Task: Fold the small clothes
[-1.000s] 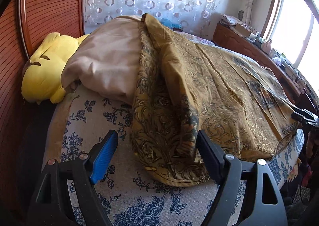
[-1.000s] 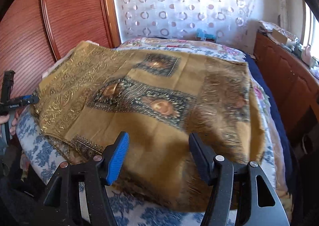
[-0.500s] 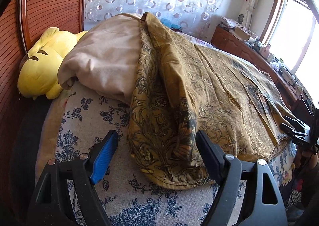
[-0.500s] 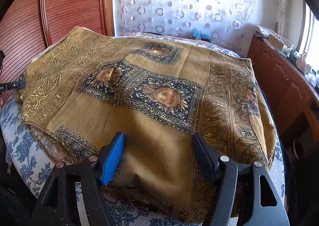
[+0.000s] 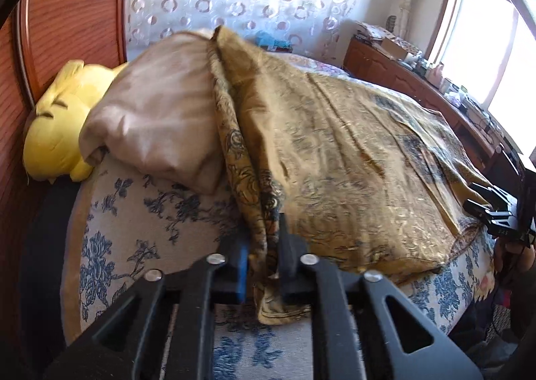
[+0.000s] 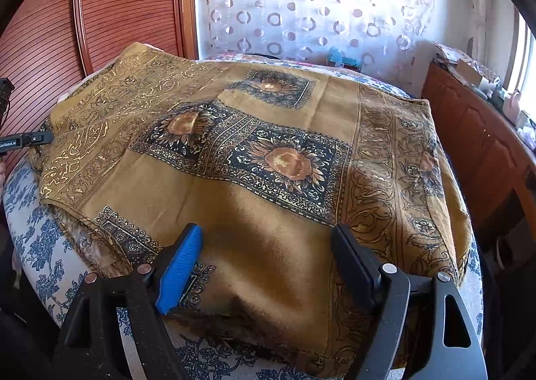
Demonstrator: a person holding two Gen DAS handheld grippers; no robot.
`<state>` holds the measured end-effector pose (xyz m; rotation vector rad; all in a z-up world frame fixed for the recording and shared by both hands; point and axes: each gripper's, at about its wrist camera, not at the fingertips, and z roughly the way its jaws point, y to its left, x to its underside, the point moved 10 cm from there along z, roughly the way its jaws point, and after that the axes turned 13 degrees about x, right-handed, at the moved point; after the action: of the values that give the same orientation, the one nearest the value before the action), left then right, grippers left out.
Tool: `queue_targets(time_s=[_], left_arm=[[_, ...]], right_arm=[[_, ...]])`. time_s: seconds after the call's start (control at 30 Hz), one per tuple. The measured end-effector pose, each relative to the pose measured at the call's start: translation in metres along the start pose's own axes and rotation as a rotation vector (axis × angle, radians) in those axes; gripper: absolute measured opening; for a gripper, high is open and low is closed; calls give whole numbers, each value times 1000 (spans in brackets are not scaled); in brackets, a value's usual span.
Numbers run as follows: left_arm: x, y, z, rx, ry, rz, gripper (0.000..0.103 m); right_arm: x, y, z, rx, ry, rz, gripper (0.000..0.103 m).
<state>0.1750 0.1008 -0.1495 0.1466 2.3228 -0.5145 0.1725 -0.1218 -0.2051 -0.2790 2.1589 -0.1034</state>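
Note:
A mustard-gold patterned cloth [image 5: 351,159] with dark flower squares lies spread over the bed and also fills the right wrist view [image 6: 268,159]. My left gripper [image 5: 263,256] is shut on the cloth's bunched near corner at the bed's edge. My right gripper [image 6: 268,252] is open, its fingers straddling the cloth's near edge without pinching it. The right gripper also shows at the far right of the left wrist view [image 5: 492,209]. The left gripper shows at the left edge of the right wrist view [image 6: 23,138].
The bed has a blue-flowered cover [image 5: 140,219]. A beige folded quilt [image 5: 157,115] and a yellow plush toy [image 5: 57,132] lie at its head by the wooden headboard [image 5: 70,11]. A wooden dresser [image 6: 482,152] with small items runs along the window side.
My left gripper moved forward and closed on the cloth's near corner. My right gripper moved closer over the cloth's edge and stayed open.

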Motion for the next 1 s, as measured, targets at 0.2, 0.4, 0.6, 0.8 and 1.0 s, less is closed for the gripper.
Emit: queue_targets(time_s=[0.2,0.4,0.6,0.8,1.0], left_arm=[[-23,-38,-13,41,-62,67,8],[-58,-87,-12,113,-96,138,8],[-87,-153,1,222,-93,219,7],[-105,-226,27,321,-65,305,7],[-116,-289,47,381,-35,393,7]], right_arm=[[0,0,-1,3,0,-3,81],[1,-5,-6,4,5,9,81],[7,-26,-30,-30,2,89,81],[18,-52,-54,-1,-21,129,81],[33,-85,-71,29,-34,195,81]])
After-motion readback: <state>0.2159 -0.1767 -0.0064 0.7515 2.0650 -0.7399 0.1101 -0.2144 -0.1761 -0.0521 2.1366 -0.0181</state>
